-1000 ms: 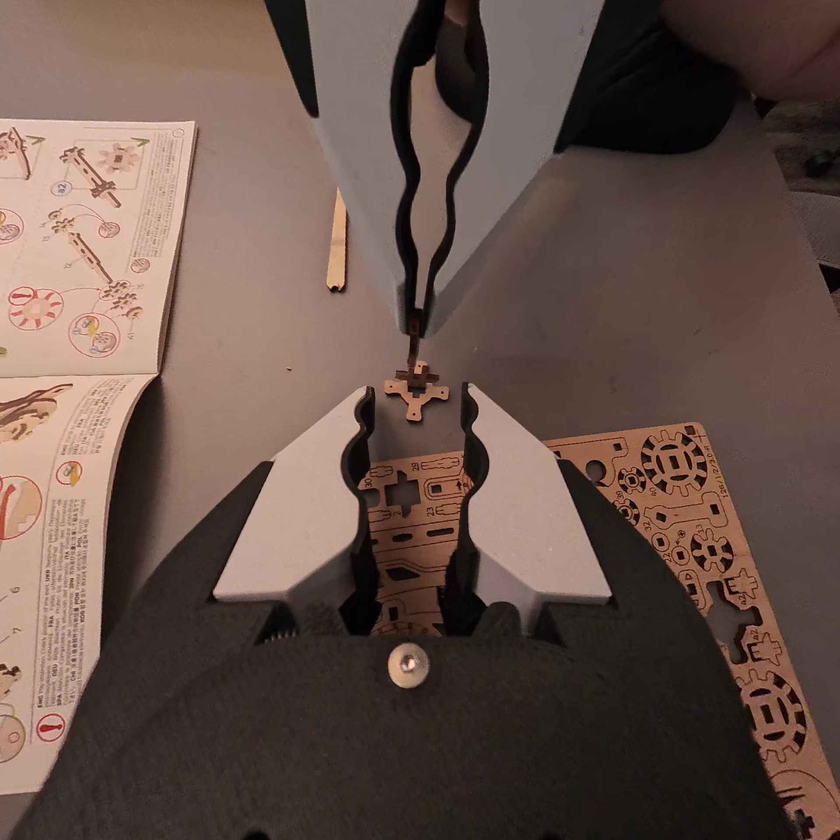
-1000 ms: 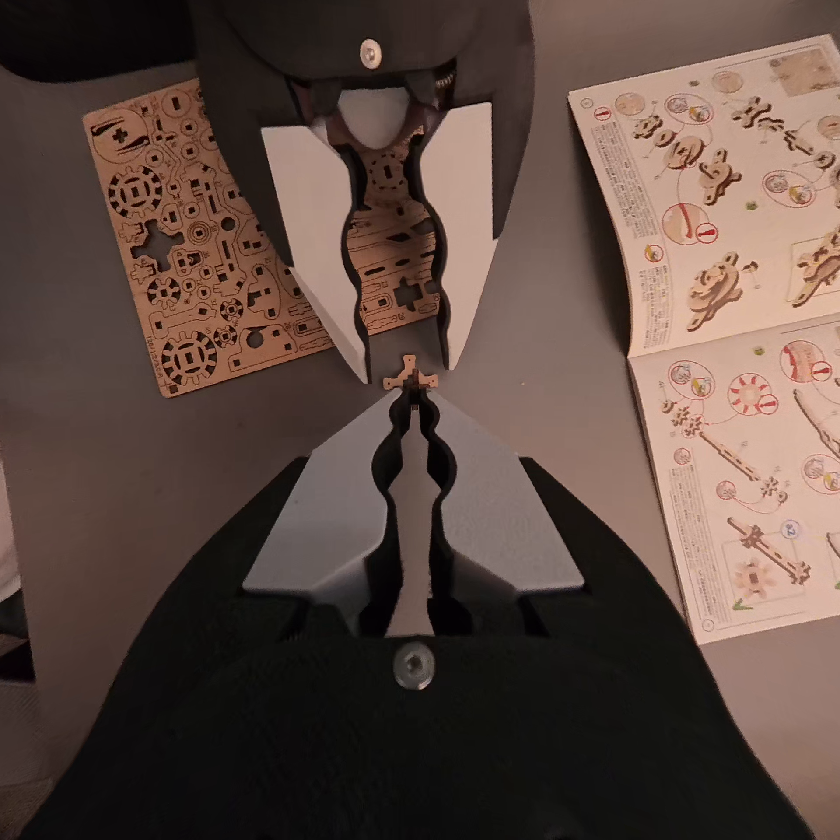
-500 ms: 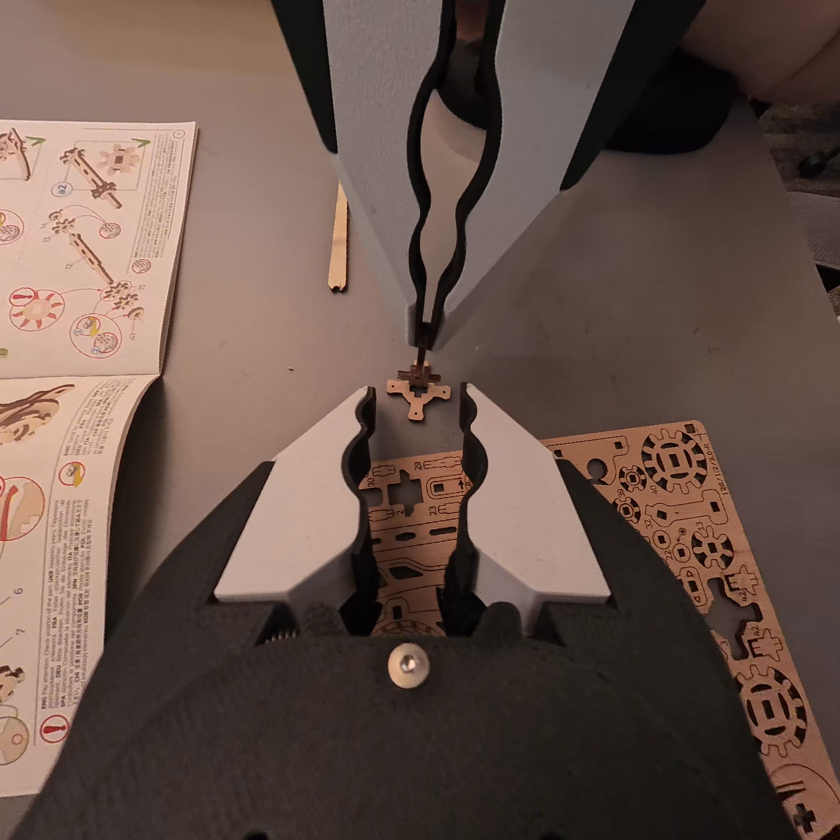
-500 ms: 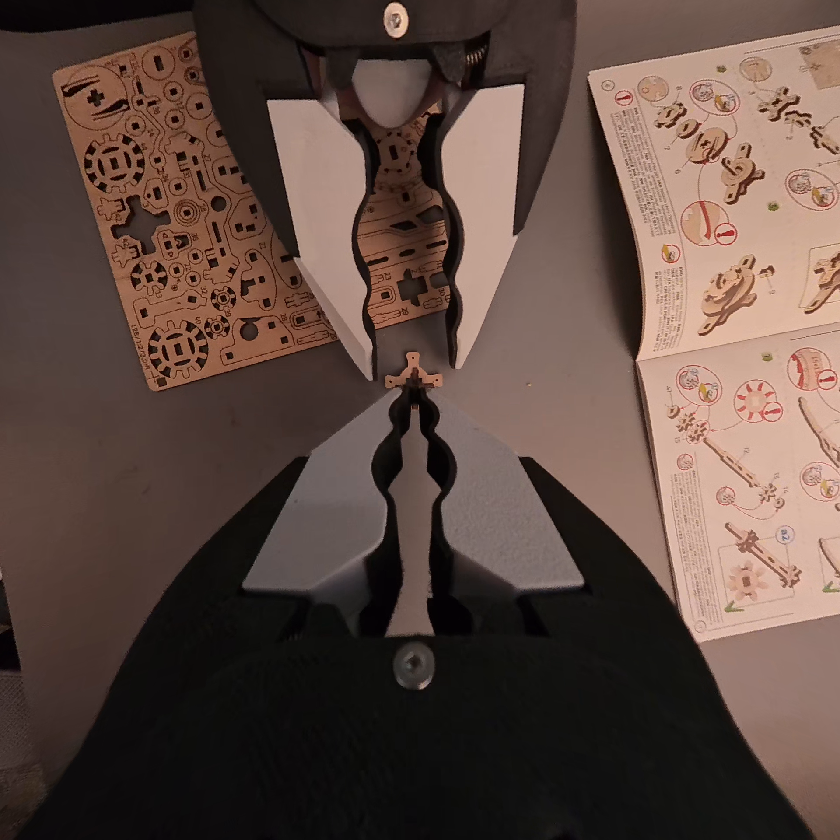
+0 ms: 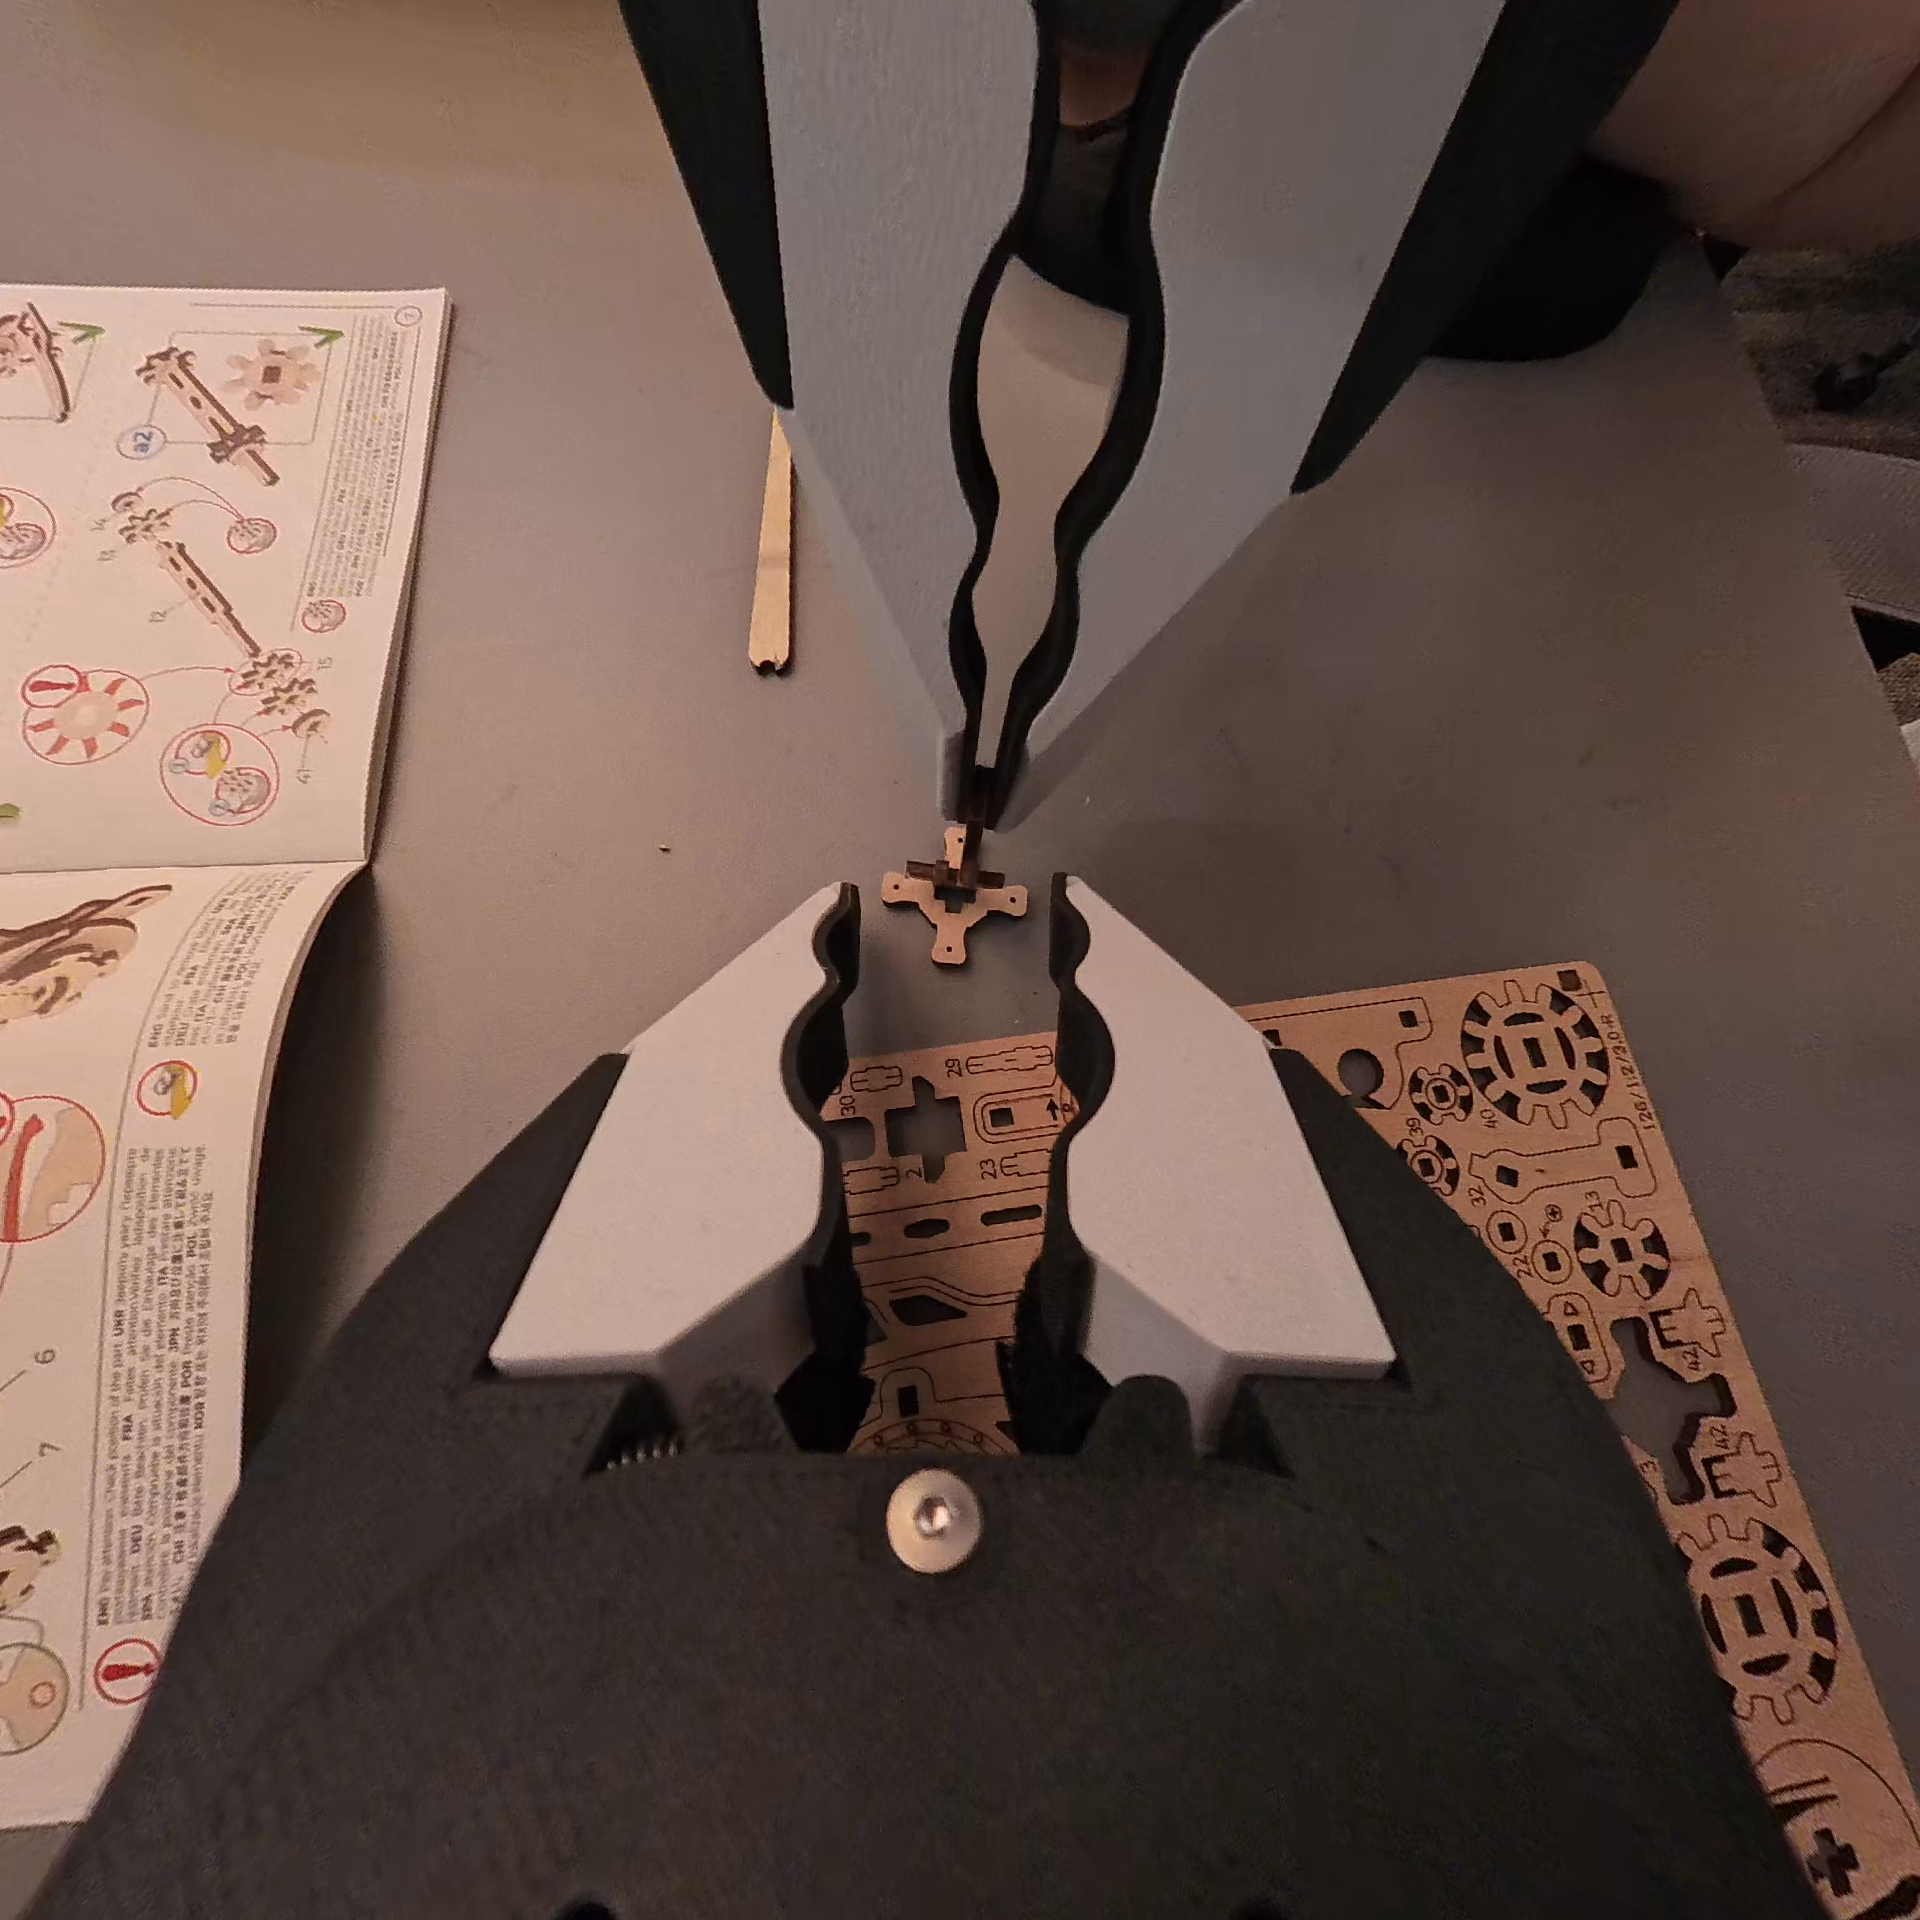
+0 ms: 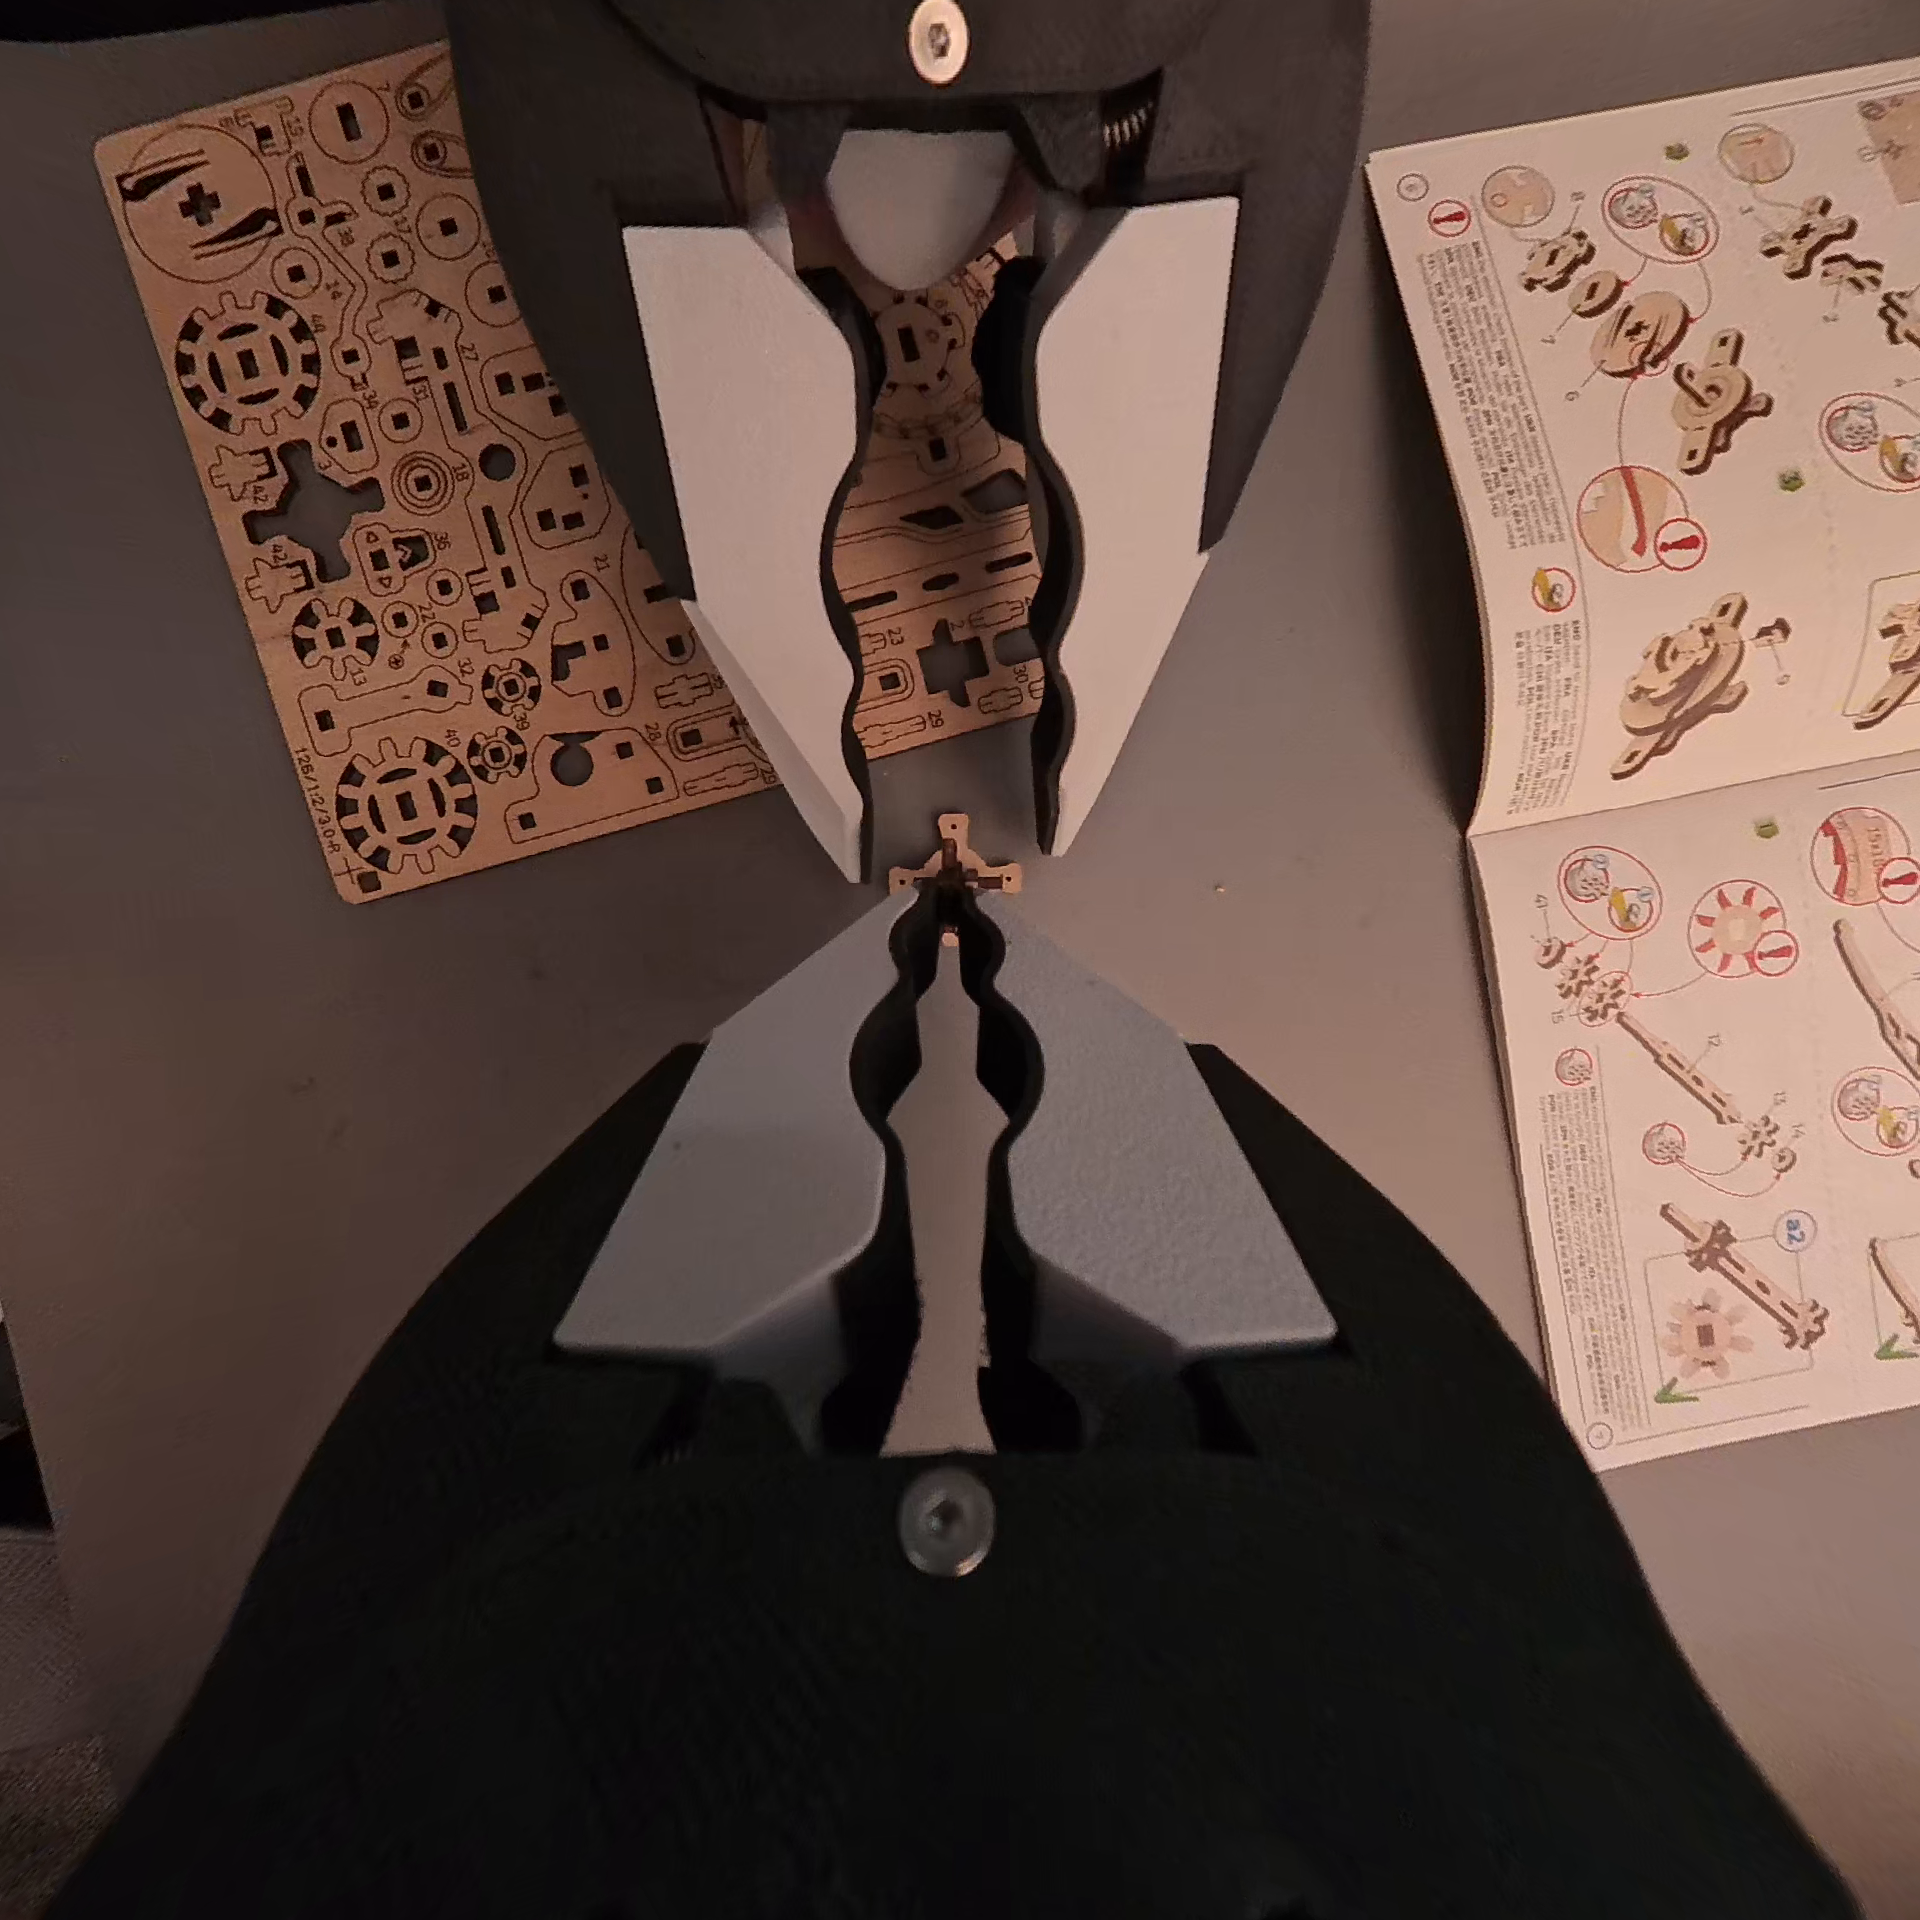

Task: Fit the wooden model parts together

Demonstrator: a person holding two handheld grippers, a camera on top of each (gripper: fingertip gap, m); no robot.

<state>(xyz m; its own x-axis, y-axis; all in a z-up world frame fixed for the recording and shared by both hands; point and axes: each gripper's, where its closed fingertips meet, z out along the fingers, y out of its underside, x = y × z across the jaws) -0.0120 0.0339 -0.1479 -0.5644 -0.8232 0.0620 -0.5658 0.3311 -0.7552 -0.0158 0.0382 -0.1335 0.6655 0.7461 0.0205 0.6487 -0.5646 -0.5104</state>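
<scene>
A small cross-shaped wooden part [image 5: 954,914] lies on the grey table between the tips of my left gripper [image 5: 951,902], which is open and empty. My right gripper [image 5: 979,802] comes in from the far side, shut on a small dark wooden peg [image 5: 975,831] whose lower end sits in the cross part's centre slot. In the right wrist view the cross part [image 6: 954,875] lies just past my right gripper [image 6: 948,912], with the open left gripper [image 6: 954,854] straddling it from above. Most of the peg is hidden by the pads.
A laser-cut wooden parts sheet [image 5: 1558,1195] lies under and right of my left gripper; it also shows in the right wrist view [image 6: 364,520]. An open instruction booklet [image 5: 187,623] [image 6: 1683,727] lies on the table. A thin wooden stick [image 5: 771,551] lies beyond. A person's arm [image 5: 1787,125] is at the far right. My two grippers' fingertips are within a few centimetres of each other.
My right gripper has come down and closer with the peg, bringing its end into the cross part's centre. My left gripper has stayed open around the cross part.
</scene>
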